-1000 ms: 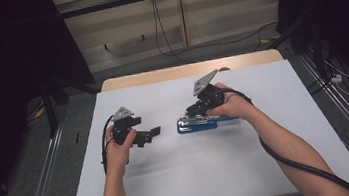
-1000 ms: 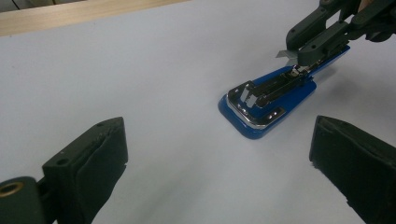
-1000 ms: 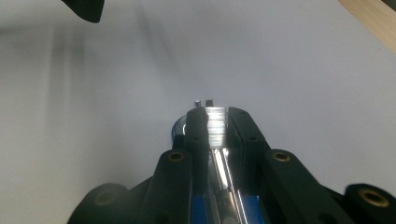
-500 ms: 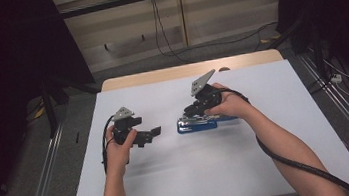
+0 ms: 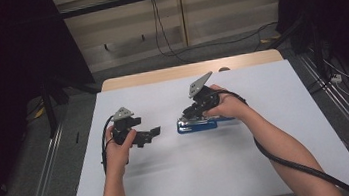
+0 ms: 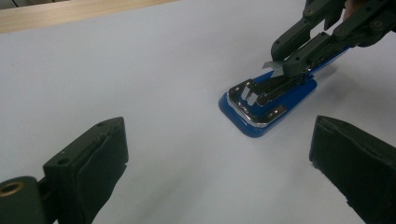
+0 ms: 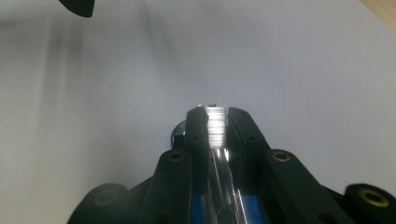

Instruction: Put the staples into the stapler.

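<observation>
Your right gripper (image 5: 195, 111) has its jaws nipped narrow on the metal top arm of the blue stapler (image 5: 201, 124), which lies flat at the centre of the white worktop (image 5: 278, 140). That probably steadies it. Your left gripper (image 5: 152, 132) waits beside it at the left, jaws wide and empty.
</observation>
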The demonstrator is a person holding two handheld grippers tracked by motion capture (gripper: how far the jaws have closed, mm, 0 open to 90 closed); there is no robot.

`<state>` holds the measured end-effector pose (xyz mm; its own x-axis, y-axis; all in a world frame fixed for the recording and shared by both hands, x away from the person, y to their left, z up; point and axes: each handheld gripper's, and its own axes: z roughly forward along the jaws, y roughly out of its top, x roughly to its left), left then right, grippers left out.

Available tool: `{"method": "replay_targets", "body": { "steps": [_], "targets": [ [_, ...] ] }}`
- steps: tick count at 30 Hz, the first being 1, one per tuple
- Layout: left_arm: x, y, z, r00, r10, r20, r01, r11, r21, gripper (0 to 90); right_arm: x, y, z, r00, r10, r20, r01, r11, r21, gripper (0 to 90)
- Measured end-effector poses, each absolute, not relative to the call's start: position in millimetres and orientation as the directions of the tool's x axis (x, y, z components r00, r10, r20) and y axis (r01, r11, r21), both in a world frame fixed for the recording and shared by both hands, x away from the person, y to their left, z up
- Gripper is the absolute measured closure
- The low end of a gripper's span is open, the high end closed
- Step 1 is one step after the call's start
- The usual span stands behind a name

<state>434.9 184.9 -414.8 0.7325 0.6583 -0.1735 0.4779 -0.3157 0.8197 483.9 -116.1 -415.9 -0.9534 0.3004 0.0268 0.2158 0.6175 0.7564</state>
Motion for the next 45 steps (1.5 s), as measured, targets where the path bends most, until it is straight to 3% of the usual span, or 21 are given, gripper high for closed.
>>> {"method": "replay_targets", "body": {
  "steps": [45],
  "targets": [
    [435.5,184.8,-416.3,0.736,0.652,-0.183,0.484,-0.318,0.815,4.6,487.6,-112.2,-428.0,-0.969,0.246,0.009,0.173,0.655,0.736,80.2]
  ]
}}
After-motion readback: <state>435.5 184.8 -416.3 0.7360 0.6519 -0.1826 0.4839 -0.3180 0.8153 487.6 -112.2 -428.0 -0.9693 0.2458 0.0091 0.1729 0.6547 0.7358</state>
